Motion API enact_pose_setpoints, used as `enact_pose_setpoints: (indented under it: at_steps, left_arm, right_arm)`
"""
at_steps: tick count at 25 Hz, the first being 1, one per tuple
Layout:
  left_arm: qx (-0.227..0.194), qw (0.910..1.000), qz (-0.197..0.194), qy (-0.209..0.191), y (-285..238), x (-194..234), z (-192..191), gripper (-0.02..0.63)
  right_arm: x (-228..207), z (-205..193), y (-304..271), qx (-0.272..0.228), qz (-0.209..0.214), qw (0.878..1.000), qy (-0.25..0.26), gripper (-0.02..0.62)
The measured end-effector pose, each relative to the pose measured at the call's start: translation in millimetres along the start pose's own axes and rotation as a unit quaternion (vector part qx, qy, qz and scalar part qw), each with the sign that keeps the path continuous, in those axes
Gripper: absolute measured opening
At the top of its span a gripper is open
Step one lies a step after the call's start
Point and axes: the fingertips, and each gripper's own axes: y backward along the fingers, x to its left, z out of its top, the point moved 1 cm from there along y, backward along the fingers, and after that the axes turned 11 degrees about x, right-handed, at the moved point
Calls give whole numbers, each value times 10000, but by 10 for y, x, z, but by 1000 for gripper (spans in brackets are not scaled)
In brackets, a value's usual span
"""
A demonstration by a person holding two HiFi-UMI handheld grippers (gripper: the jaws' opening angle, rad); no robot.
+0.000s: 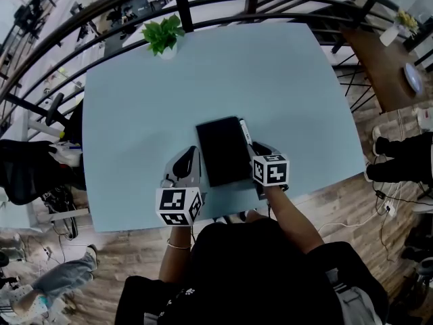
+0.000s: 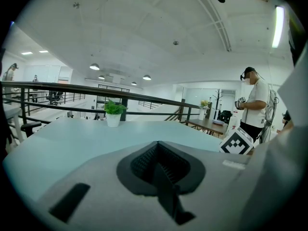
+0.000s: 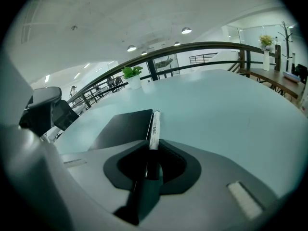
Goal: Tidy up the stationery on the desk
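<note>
Pinching the pen (image 3: 154, 127) in the right gripper (image 3: 153, 154), straight ahead of its jaws alongside the notebook (image 3: 122, 129) just to their left, likely to align both, with the left gripper (image 2: 161, 171) clenched empty.

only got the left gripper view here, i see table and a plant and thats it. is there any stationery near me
Observer: Yes. A black notebook lies flat on the table, just to the right of your left gripper.
Operator: anything else with it
Observer: A pen lies along the notebook's right edge.
Operator: whats the right gripper doing
Observer: The right gripper has its jaws closed on the pen's near end, as far as its own view shows.
</note>
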Motion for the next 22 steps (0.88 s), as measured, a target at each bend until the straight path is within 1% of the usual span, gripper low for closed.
enact_pose_setpoints:
  at_steps: [9,22]
  left_arm:
    - [-42,10000,23,35,19,18,17,-8]
    - [-59,9998,113,130,78,44,-38,-8]
  right_arm:
    - [37,-29,-35,136,262,9996,8,74]
    - [30,-26,-33,187,369,9991,77,77]
